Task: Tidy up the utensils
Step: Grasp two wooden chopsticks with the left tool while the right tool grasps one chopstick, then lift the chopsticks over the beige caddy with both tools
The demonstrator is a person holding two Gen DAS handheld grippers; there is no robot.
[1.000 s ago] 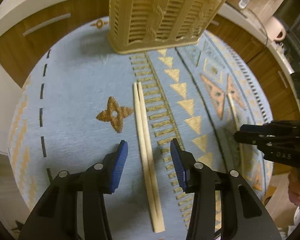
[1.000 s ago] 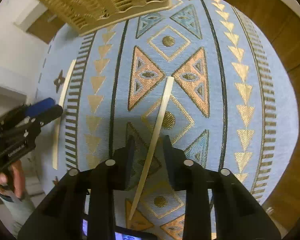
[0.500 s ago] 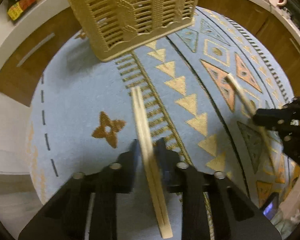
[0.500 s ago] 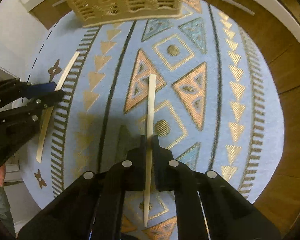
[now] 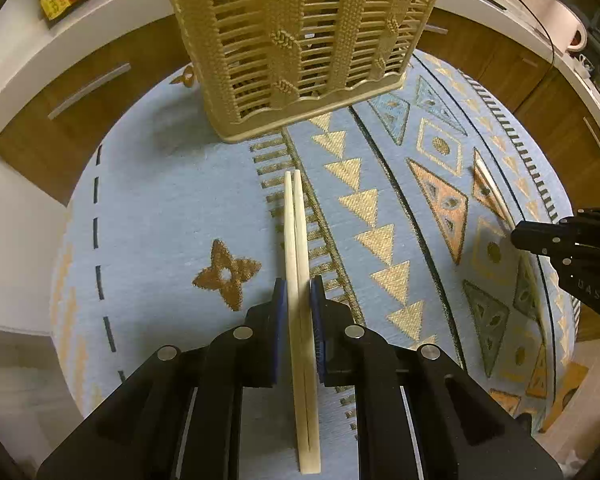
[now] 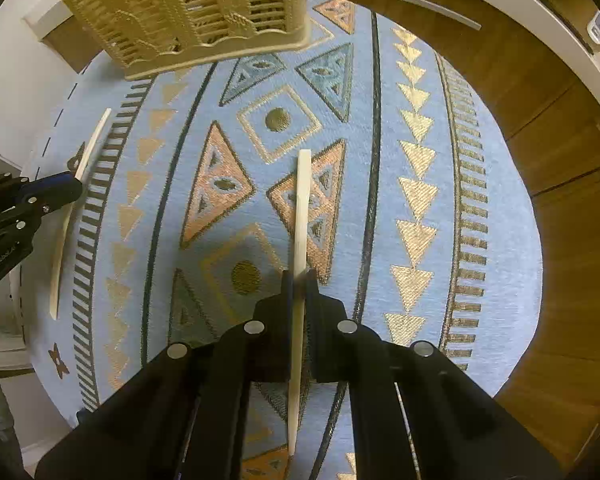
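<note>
Pinching down on a pair of pale chopsticks, the left gripper had just finished closing, its blue pads pressed flat against both sides of the pair, so it was definitely holding them and not just hovering around them. The sticks ran side by side between the jaws, thick ends near the camera and tips aimed toward the far edge of the tablecloth, which was light blue with gold triangles and a little brown flower motif off to the left. Over on the right-hand side, the right gripper was clamped nearly all the way shut on a single chopstick, which stuck out ahead of the jaws over the orange triangle patterns near the middle of the cloth. Couldn't tell from either view whether the sticks were clear of the cloth or touching it. Farther out, a beige slatted utensil basket stood upright at the far edge of the cloth, well apart from both sets of sticks. Beyond that were wooden cabinet fronts under a white counter.
</note>
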